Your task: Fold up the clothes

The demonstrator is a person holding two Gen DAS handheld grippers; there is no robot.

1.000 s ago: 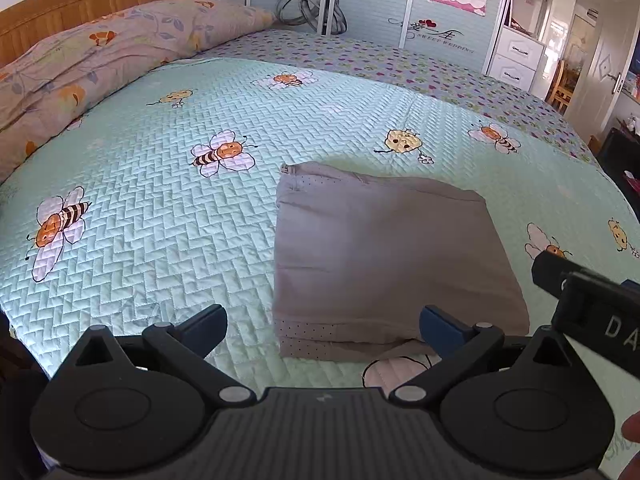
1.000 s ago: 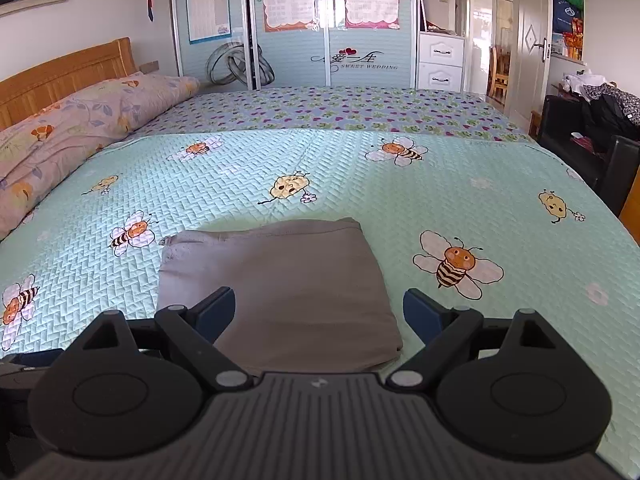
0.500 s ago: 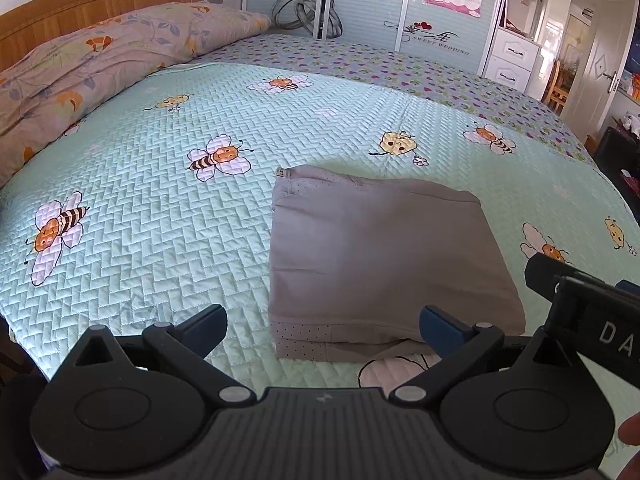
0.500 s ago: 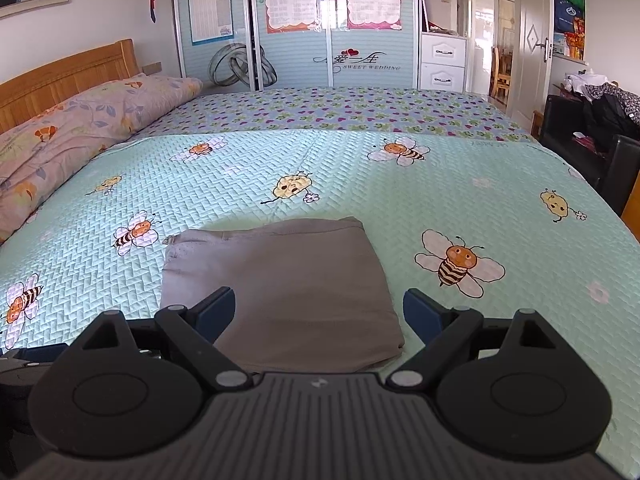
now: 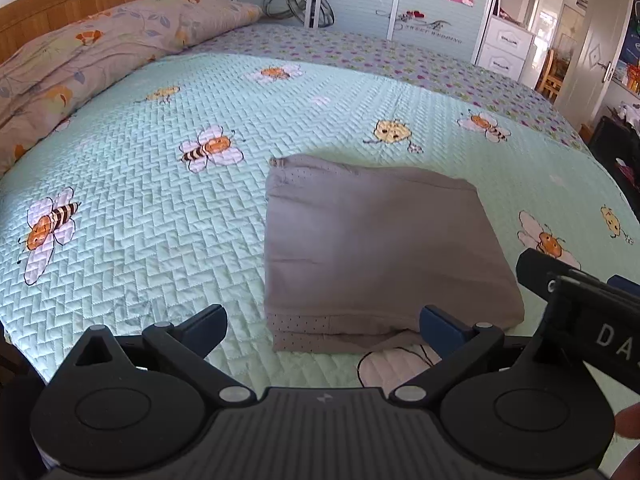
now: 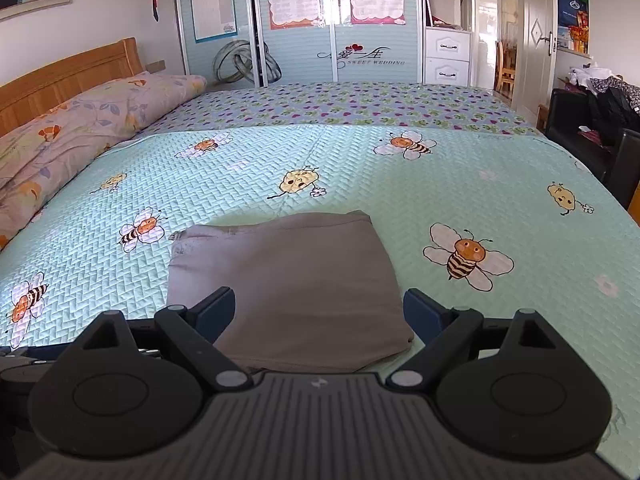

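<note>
A grey garment (image 5: pixel 380 248) lies folded into a flat rectangle on the green bee-print bedspread (image 5: pixel 160 200); the right wrist view shows the garment (image 6: pixel 296 280) straight ahead. My left gripper (image 5: pixel 322 322) hangs open above the garment's near edge, nothing between its blue fingertips. My right gripper (image 6: pixel 318 312) is open too, hovering over the near part of the folded cloth without touching it. The right gripper's body (image 5: pixel 580 300) shows at the right edge of the left wrist view.
Floral pillows (image 6: pixel 80 128) and a wooden headboard (image 6: pixel 68 76) run along the left. A second, purple-patterned cover (image 6: pixel 340 108) lies at the far end. Wardrobe doors (image 6: pixel 300 20) stand behind the bed, and a dark sofa with clothes (image 6: pixel 600 120) sits at the right.
</note>
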